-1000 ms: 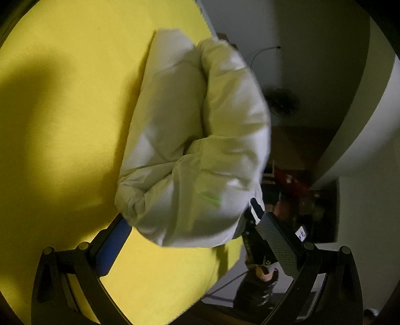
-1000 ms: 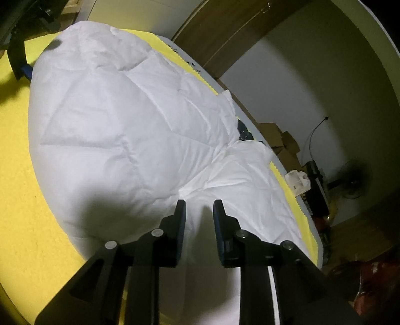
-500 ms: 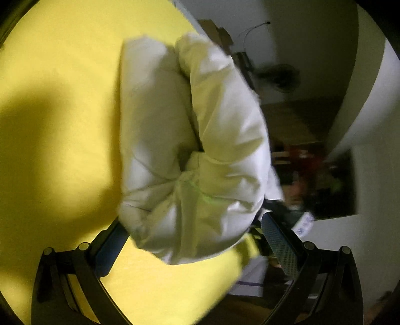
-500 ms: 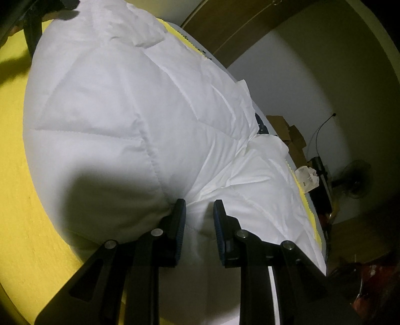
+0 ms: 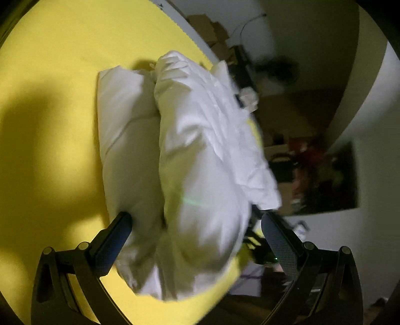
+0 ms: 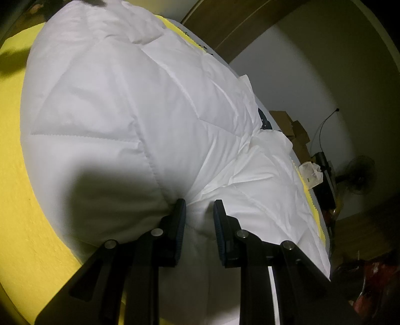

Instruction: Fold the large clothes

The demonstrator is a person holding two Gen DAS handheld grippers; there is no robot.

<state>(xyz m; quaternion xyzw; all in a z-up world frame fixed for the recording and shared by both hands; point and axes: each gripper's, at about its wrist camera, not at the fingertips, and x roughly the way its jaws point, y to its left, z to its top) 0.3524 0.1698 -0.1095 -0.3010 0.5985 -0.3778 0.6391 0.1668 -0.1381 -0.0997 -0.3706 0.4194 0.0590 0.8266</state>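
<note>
A white quilted padded garment (image 5: 205,150) lies doubled over on a yellow sheet (image 5: 50,75). In the left wrist view its thick folded roll fills the wide gap of my left gripper (image 5: 197,225). The left pad presses into the roll and the right pad sits at its edge; the picture is blurred. In the right wrist view the garment (image 6: 125,100) bulges high just ahead. My right gripper (image 6: 200,212) is shut narrowly on a pinch of its fabric at the crease where the upper fold meets the flat lower layer.
The yellow sheet (image 6: 15,200) ends at a bed edge on the right. Beyond it stand cardboard boxes (image 6: 292,125), a clear plastic item (image 6: 311,172), a floor fan (image 6: 360,175) and red clutter (image 5: 307,155). A brown door (image 6: 237,22) is behind.
The left gripper has swung with the roll still between its fingers, and more of the garment's length shows. In the right view the upper fold has come closer and bulges larger; that gripper keeps its pinch.
</note>
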